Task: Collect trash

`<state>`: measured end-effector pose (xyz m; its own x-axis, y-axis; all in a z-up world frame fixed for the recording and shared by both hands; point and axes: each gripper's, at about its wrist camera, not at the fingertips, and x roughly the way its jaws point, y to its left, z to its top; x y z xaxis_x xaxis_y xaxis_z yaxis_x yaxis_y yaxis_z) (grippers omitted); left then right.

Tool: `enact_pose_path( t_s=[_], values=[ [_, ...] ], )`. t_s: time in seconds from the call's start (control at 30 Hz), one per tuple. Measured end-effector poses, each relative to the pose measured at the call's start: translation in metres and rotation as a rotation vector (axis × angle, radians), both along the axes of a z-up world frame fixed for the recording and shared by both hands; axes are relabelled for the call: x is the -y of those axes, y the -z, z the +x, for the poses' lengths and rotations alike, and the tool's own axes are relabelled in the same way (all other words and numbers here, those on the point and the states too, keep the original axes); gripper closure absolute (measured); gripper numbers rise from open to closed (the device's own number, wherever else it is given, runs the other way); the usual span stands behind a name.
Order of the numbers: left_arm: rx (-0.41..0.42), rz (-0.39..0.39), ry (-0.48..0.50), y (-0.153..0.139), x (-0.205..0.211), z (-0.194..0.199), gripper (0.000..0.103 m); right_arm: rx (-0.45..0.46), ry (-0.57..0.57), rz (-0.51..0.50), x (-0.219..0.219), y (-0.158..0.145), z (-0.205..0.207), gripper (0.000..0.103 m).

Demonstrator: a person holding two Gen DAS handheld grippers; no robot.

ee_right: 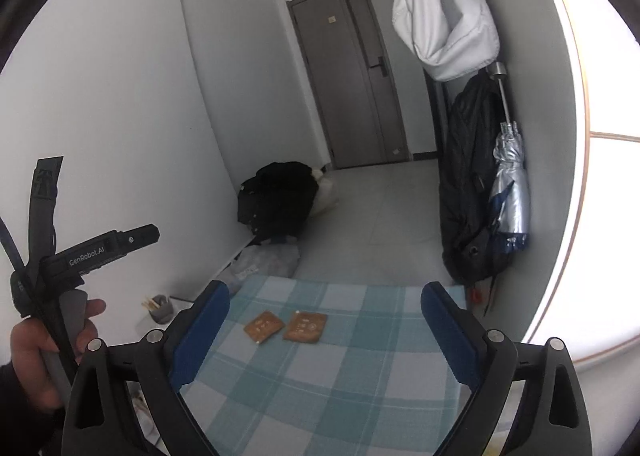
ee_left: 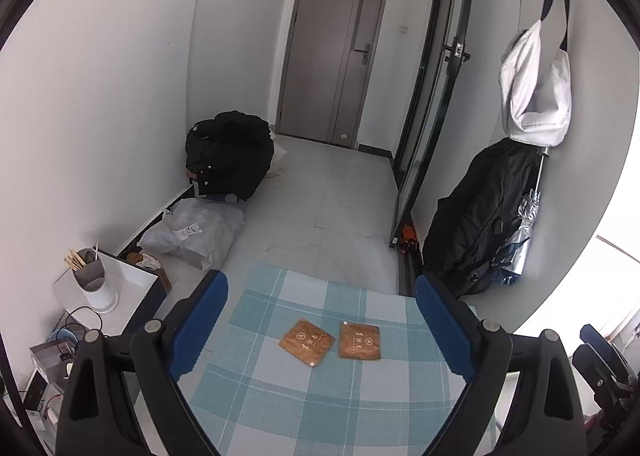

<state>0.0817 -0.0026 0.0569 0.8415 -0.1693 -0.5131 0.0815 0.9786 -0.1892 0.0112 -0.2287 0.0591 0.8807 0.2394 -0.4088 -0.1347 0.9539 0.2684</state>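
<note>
Two flat brown packets lie side by side on a teal checked tablecloth (ee_left: 280,396). The left packet (ee_left: 306,341) is turned at an angle; the right packet (ee_left: 359,340) lies nearly square. My left gripper (ee_left: 322,326) hovers over the cloth, open, its blue pads wide apart, nothing between them. In the right wrist view the same left packet (ee_right: 263,326) and right packet (ee_right: 305,327) lie ahead of my right gripper (ee_right: 324,330), also open and empty above the tablecloth (ee_right: 320,396). A hand (ee_right: 36,360) grips the left tool's handle at the left edge.
A white side table (ee_left: 120,288) with a grey utensil cup (ee_left: 90,276) stands left of the cloth. Black bags (ee_left: 230,153) and a plastic bag (ee_left: 196,232) lie on the floor by the wall. A black backpack (ee_left: 476,223), folded umbrella (ee_left: 520,232) and white bag (ee_left: 536,91) hang right.
</note>
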Motion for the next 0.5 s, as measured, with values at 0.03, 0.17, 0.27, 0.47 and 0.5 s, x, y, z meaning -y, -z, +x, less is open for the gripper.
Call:
enact_pose_path(
  t_s=[0.03,0.17,0.27,0.47,0.5],
  values=[
    [0.0,-0.001,-0.009,0.001,-0.004,0.001,0.01,0.0,-0.003,-0.001,-0.001,0.003,0.003,0.006],
    [0.008,0.025,-0.042,0.011,-0.016,0.008,0.01,-0.045,-0.019,-0.01,-0.014,0.016,0.021,0.006],
    [-0.012,0.026,-0.049,0.024,-0.027,0.013,0.01,-0.076,-0.048,-0.016,-0.021,0.027,0.031,0.006],
    [-0.151,-0.072,-0.08,0.044,-0.056,0.031,0.01,-0.169,-0.105,-0.058,-0.041,0.052,0.057,0.006],
    [-0.166,-0.103,-0.076,0.045,-0.06,0.032,0.01,-0.184,-0.128,-0.07,-0.046,0.058,0.065,0.006]
  ],
)
